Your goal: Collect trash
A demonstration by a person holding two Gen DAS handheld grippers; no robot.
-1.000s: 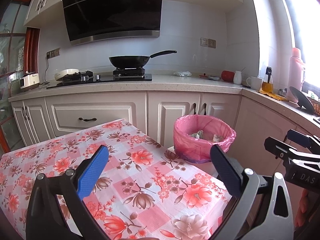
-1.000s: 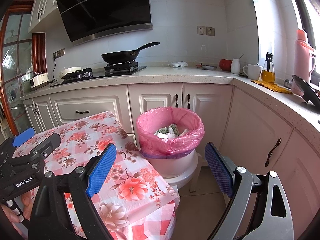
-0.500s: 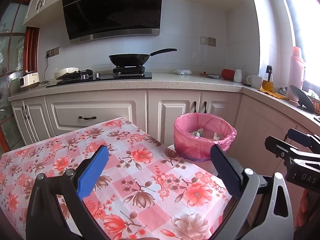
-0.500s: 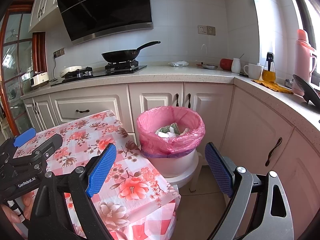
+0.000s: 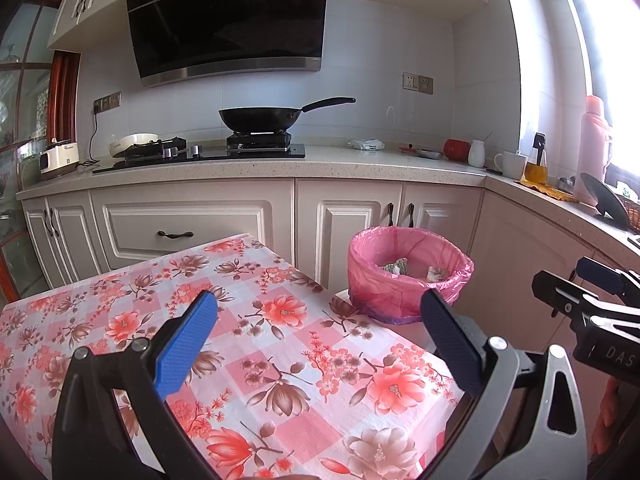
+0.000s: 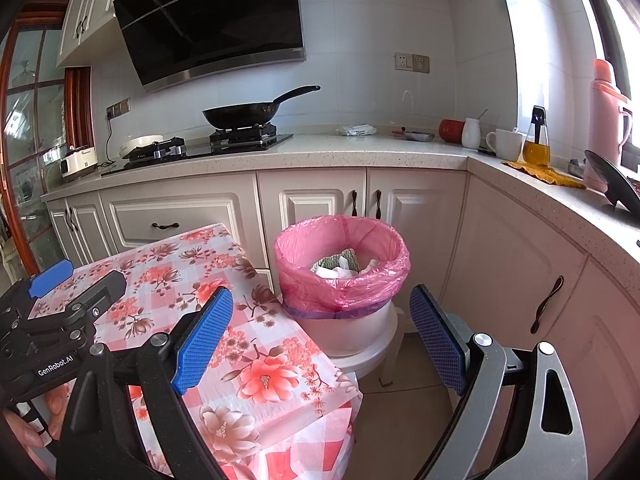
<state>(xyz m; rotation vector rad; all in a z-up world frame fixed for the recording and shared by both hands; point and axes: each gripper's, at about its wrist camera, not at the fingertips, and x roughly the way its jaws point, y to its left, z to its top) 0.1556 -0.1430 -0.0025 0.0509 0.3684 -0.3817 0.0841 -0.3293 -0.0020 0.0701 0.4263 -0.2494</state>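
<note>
Left gripper (image 5: 318, 328): jaws spread, empty, over the floral tablecloth (image 5: 280, 360).
Right gripper (image 6: 320, 336): jaws spread, empty.
Pink-lined trash bin (image 6: 342, 276): straight ahead between the right blue pads (image 6: 202, 340), holding crumpled trash (image 6: 340, 266).

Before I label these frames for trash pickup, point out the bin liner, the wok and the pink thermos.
bin liner (image 6: 296, 246), right wrist view, left rim.
wok (image 5: 256, 117), left wrist view, bowl's side.
pink thermos (image 6: 605, 120), right wrist view, mid body.
</note>
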